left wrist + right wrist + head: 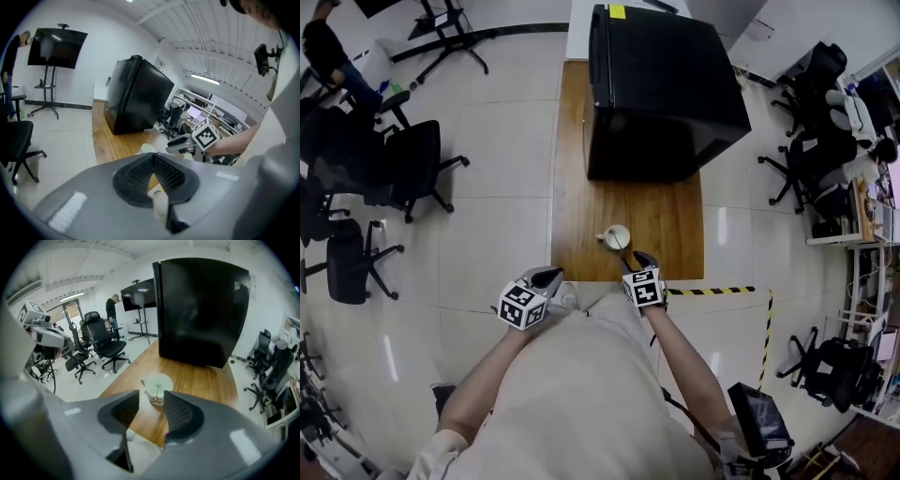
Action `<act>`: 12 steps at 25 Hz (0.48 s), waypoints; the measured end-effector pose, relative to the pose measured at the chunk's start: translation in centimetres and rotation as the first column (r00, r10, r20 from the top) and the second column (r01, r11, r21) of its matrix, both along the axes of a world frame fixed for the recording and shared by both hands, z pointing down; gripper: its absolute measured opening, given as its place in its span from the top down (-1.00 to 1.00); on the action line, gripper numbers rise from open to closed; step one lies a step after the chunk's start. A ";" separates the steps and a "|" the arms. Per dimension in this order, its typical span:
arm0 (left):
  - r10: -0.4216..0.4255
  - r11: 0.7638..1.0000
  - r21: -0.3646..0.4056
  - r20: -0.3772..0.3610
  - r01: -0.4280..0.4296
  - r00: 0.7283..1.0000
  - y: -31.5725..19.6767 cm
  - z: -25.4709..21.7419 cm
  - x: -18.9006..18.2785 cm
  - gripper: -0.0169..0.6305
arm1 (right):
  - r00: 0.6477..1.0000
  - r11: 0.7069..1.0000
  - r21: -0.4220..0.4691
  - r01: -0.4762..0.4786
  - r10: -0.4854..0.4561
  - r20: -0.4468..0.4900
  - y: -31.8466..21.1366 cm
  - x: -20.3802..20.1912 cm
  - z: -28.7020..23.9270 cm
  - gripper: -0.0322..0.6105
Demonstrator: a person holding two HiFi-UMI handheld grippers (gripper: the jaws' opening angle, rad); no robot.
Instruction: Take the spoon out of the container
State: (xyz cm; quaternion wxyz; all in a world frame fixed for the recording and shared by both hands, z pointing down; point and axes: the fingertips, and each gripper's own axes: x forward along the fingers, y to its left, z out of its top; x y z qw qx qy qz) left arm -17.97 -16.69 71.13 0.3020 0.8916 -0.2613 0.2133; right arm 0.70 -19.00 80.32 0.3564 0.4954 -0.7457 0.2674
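— What is the room like?

— It's an office with a glossy, pale tiled floor (506, 169). Black office chairs (408, 169) stand off to one side, and there is a dark screen (57, 48) on a wheeled stand. Striped yellow-and-black hazard tape (717, 291) is stuck to the tiles. A narrow wooden desk (572, 187) runs away from the person, with a big black cabinet (666, 84) on its far half.

— Any writing?

— There's a yellow sticker (617, 11) on the cabinet's top, too small to read. The marker cube (520, 307) shows only black-and-white squares.

— And the spoon?

— The spoon (157, 391) stands in a small white container (164, 379) near the desk's near edge. The right claw (151, 399) tilts down just short of it, jaws apart, with nothing between the pads. The container shows beyond the gap, untouched. The left claw (153, 157) hangs off the desk's near left corner, its jaws together at the tips and holding nothing.
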 end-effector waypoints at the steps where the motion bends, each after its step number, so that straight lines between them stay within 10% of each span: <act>1: -0.018 1.000 -0.002 0.002 0.018 1.000 -0.3 -0.1 -0.1 0.96 | 1.000 1.000 -0.014 0.009 -0.009 0.000 -0.2 -0.2 0.7 0.39; 12: -0.163 0.986 -0.035 0.041 0.165 0.986 0.4 -0.1 -0.6 0.96 | 0.992 0.988 -0.121 0.098 -0.107 -0.069 -1.8 -0.9 5.9 0.39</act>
